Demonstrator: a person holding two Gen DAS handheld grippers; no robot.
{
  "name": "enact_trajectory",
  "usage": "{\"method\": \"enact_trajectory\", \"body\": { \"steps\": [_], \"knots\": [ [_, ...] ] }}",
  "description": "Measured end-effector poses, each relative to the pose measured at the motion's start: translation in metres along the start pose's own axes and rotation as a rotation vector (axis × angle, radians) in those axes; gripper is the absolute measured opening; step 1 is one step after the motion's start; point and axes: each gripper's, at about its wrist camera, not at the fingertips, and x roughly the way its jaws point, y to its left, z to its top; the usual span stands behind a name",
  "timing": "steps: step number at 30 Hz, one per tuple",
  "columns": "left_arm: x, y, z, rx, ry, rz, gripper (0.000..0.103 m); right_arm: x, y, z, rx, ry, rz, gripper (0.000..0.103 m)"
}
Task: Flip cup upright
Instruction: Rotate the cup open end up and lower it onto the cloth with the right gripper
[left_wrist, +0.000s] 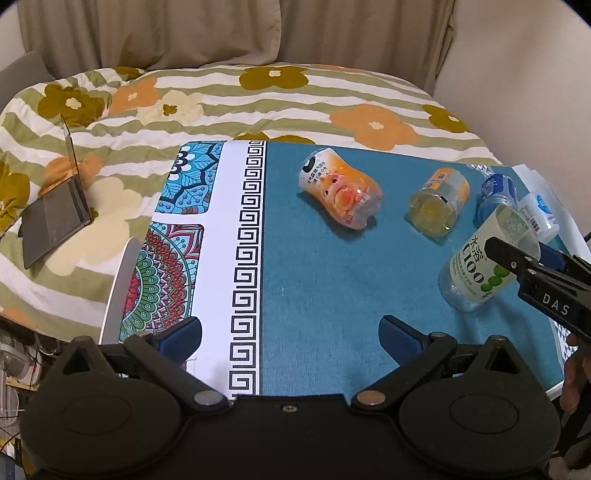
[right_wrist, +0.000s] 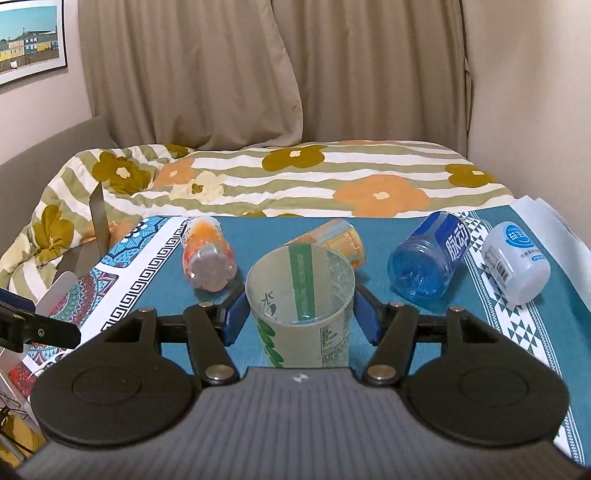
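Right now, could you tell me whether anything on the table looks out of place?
Yes: four cups lie tipped on their sides on the blue cloth: orange, yellow, blue and white. A fifth, the green-labelled cup, sits tilted in the right tool.

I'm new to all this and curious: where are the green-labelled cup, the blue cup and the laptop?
green-labelled cup (right_wrist: 299, 291): right wrist view, inner wall.
blue cup (right_wrist: 428, 258): right wrist view, side.
laptop (left_wrist: 55, 218): left wrist view, keyboard deck.
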Motion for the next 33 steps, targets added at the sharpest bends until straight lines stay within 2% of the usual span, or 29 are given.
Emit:
{"method": "enact_trajectory", "body": {
  "steps": [4, 5, 8, 10, 16, 25, 33],
  "knots": [
    [-0.001, 0.001, 0.000, -0.010, -0.002, 0.002, 0.103, 0.000, 0.000, 0.001, -0.008, 0.009, 0.000, 0.078],
    [-0.002, 0.001, 0.000, -0.012, -0.003, 0.002, 0.103, 0.001, 0.000, 0.002, -0.008, 0.018, 0.001, 0.082],
    [-0.004, -0.001, 0.001, -0.014, -0.011, 0.003, 0.103, 0.000, -0.001, 0.001, 0.006, 0.031, -0.004, 0.103],
    [-0.006, -0.003, 0.002, -0.014, -0.018, 0.004, 0.103, -0.003, -0.003, 0.001, 0.005, 0.036, -0.004, 0.103],
    [-0.020, -0.013, 0.009, -0.017, -0.042, -0.002, 0.103, -0.018, -0.012, 0.015, 0.029, 0.132, -0.007, 0.103],
    [-0.057, -0.047, 0.023, 0.012, -0.080, 0.018, 0.103, -0.063, -0.034, 0.050, 0.021, 0.291, -0.073, 0.103],
    [-0.068, -0.073, 0.012, 0.029, -0.075, 0.033, 0.103, -0.079, -0.060, 0.063, 0.042, 0.434, -0.121, 0.103]
  ]
}}
